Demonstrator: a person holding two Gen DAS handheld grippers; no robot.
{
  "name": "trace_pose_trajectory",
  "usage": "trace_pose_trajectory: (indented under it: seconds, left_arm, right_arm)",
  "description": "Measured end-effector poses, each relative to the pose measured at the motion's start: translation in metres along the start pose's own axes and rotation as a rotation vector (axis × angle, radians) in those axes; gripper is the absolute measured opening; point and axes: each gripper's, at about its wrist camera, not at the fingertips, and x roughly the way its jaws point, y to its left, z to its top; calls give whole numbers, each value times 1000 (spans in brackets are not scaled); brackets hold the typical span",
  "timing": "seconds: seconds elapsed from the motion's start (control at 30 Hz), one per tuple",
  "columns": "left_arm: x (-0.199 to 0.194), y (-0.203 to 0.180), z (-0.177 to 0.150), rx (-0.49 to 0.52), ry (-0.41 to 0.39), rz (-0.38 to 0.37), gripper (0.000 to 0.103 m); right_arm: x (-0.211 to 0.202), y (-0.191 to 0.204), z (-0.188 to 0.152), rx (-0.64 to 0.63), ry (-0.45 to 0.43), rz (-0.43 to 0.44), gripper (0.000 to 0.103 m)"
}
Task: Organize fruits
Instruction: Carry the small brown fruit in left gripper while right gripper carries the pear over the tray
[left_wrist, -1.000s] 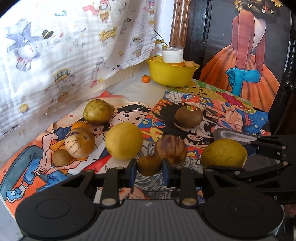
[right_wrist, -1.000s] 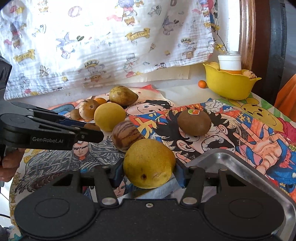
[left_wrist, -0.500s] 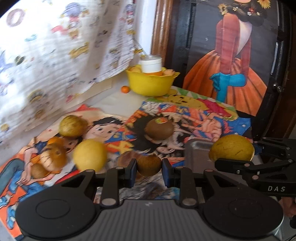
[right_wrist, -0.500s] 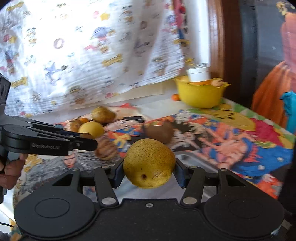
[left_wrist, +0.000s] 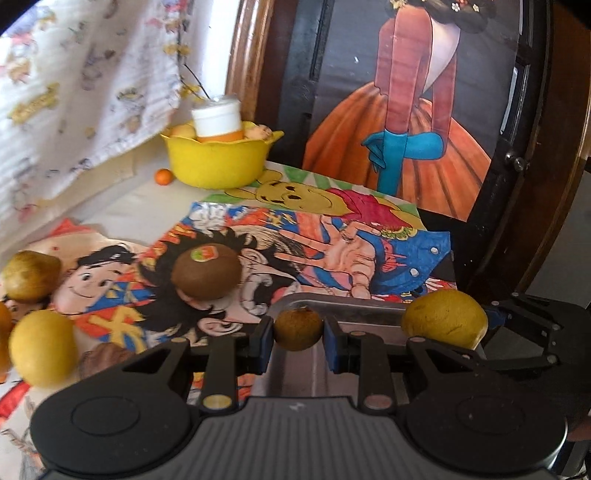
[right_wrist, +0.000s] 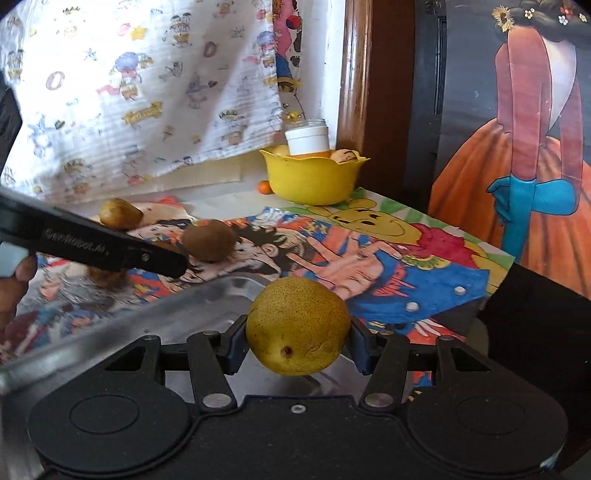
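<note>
The yellow pear (right_wrist: 297, 325) sat clamped between the pads of the right gripper (right_wrist: 297, 334), and the small brown fruit (left_wrist: 298, 328) was pinched in the much narrower hold of the left gripper (left_wrist: 298, 332). A second before, both fruits had hung over the cartoon-print cloth (left_wrist: 332, 236) beside the loose pile; by this moment both had been carried sideways and were poised over the steel tray (right_wrist: 122, 306), whose rim filled the foreground of each wrist view. Neither grip had loosened during the carry. That suggested the transport leg was nearly done and the release into the tray was the step left. The stickered kiwi (left_wrist: 205, 271), the round yellow fruit (left_wrist: 42, 349) and the green-brown pear (left_wrist: 29, 271) remained on the cloth, unsorted, and the yellow bowl (left_wrist: 218, 162) stood far back.
</note>
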Motion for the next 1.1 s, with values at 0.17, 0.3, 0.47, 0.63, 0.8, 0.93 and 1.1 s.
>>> trace_pose_trajectory:
  seconds: [0.17,0.3,0.47,0.63,0.8,0.93,1.1]
  left_arm:
    - [17,-3,-4,5,31,-14,31]
    - [25,-8,-9,25,54,-22,31]
    - [29,-6,-12,23,67,-15,31]
    - [32,-6,-14,27,80,-12,32]
    - [34,-6,-17,21,92,-16,31]
    - [33,-6,-17,14,93,-17,32]
    - [28,-4,-17,-9,88,-18,35]
  right_arm:
    - [4,-4,-8,-15,-6,-15,56]
    - [6,-6,-12,-9,-7,-18,56]
    - [7,-6,-18,-12,-10,-23,56]
    - [7,-4,-19,-20,-13,-29,57]
    - [5,-3,-22,-17,-11,-34,57]
    - [3,-2,-24,-25,-12,-34,57]
    - [1,-2,-24,-28,-15,-37,58]
